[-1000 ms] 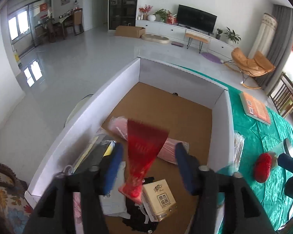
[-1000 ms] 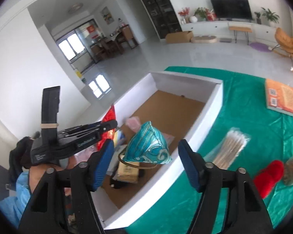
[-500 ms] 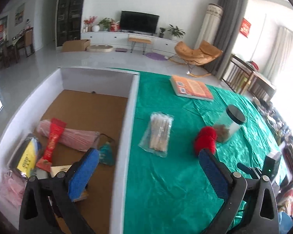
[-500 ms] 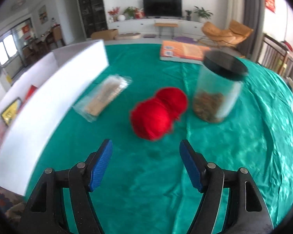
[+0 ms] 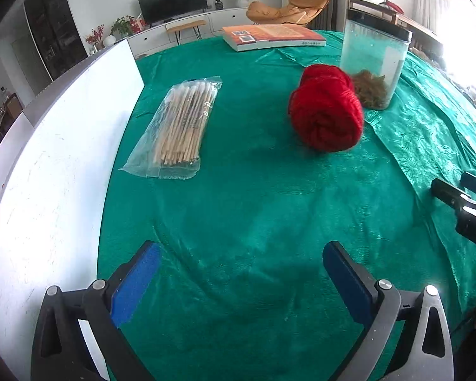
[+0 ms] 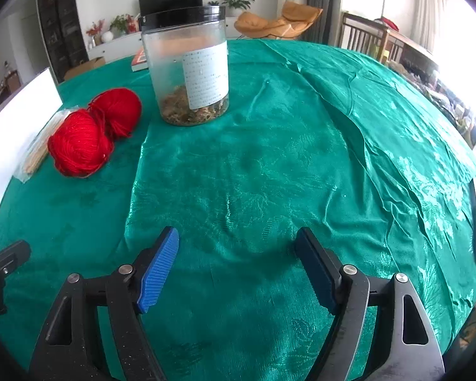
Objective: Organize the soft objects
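Both of our hand-held grippers have swung away from the white box [image 5: 63, 146] and out over the counter [image 5: 254, 209]. Left hand-held gripper [image 5: 241, 273] is spread wide and empty; right hand-held gripper [image 6: 236, 263] is opening, nothing between its jaws. Red yarn [image 5: 327, 117] lies well right of the box, beside the jar [image 5: 373, 60], likely our next pick.
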A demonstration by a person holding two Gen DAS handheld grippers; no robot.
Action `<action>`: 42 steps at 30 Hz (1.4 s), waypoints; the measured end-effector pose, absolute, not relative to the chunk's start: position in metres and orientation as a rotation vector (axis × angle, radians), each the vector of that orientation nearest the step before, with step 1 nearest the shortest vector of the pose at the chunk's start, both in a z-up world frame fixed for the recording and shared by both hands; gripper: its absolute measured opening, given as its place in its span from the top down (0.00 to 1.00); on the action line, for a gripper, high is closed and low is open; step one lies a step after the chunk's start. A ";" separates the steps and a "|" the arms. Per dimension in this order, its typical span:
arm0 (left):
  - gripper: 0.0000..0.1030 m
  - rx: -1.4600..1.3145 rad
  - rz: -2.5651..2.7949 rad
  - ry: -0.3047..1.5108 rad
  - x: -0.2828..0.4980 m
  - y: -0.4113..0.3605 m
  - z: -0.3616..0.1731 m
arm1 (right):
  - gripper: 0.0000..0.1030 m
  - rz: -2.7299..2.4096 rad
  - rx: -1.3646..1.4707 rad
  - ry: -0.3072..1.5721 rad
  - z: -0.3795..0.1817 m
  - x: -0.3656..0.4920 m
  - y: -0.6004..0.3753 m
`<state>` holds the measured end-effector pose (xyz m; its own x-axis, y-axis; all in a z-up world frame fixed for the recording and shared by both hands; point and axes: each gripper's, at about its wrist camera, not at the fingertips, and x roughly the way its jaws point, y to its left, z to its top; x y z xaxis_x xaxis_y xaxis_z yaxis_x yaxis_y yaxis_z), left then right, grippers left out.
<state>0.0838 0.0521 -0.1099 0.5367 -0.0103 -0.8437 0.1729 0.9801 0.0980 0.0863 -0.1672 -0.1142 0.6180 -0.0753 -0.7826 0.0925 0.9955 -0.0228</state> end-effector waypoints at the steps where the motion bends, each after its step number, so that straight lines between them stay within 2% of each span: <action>1: 0.00 0.169 -0.117 0.996 0.083 0.057 -0.113 | 0.20 -0.097 0.023 0.900 -0.114 0.087 -0.168; 5: 0.00 0.073 -0.146 0.995 0.086 0.070 -0.119 | 0.19 -0.096 0.025 0.899 -0.116 0.084 -0.169; 16: 0.00 0.079 -0.147 0.947 0.084 0.069 -0.120 | 0.19 -0.090 0.034 0.899 -0.117 0.083 -0.172; 21: 0.00 0.079 -0.147 0.947 0.084 0.069 -0.120 | 0.18 0.026 0.190 0.843 -0.097 0.087 -0.168; 26: 0.00 0.079 -0.147 0.947 0.085 0.069 -0.120 | 0.18 0.202 0.231 0.874 -0.077 0.144 -0.116; 32: 0.00 0.078 -0.147 0.947 0.084 0.069 -0.120 | 0.20 0.278 0.247 0.983 -0.098 0.198 -0.067; 33: 0.00 0.078 -0.147 0.947 0.084 0.069 -0.120 | 0.23 0.275 0.229 1.001 -0.103 0.198 -0.065; 34: 0.00 0.078 -0.147 0.947 0.084 0.069 -0.120 | 0.47 0.276 0.226 1.013 -0.107 0.194 -0.067; 42: 0.00 0.078 -0.147 0.946 0.084 0.069 -0.120 | 0.49 0.233 0.073 0.957 -0.087 0.090 -0.149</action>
